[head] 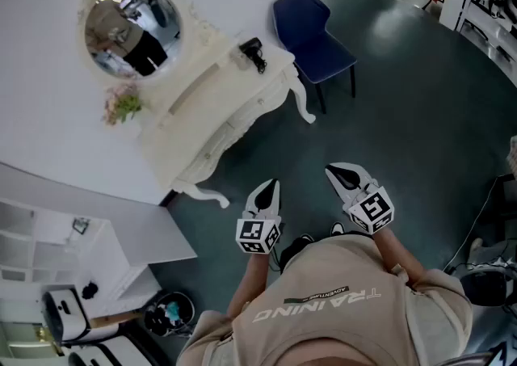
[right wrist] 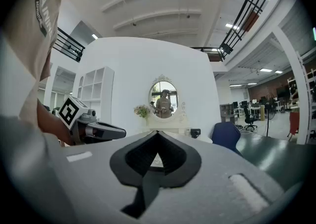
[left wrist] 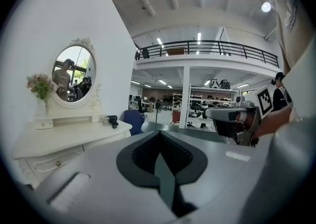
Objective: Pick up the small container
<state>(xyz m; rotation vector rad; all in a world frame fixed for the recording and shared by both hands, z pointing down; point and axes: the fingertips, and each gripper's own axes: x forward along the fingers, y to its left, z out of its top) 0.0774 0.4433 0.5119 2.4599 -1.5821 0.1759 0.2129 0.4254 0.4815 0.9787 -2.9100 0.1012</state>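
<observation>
We held the left gripper (head: 271, 186) and the right gripper (head: 334, 170) over the dark floor (head: 404, 114). Both had their 2 jaws together and empty, near the white dressing table (head: 212, 91).

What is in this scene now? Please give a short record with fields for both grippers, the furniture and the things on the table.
left gripper: shut, fingers together, empty
right gripper: shut, empty, beside the left one
dressing table: white, against the wall, ahead of both grippers
mirror: oval, on the table
flowers: beside the mirror
black object: on the tabletop, at the chair end
chair: blue, next to the table
small container: cannot be made out
</observation>
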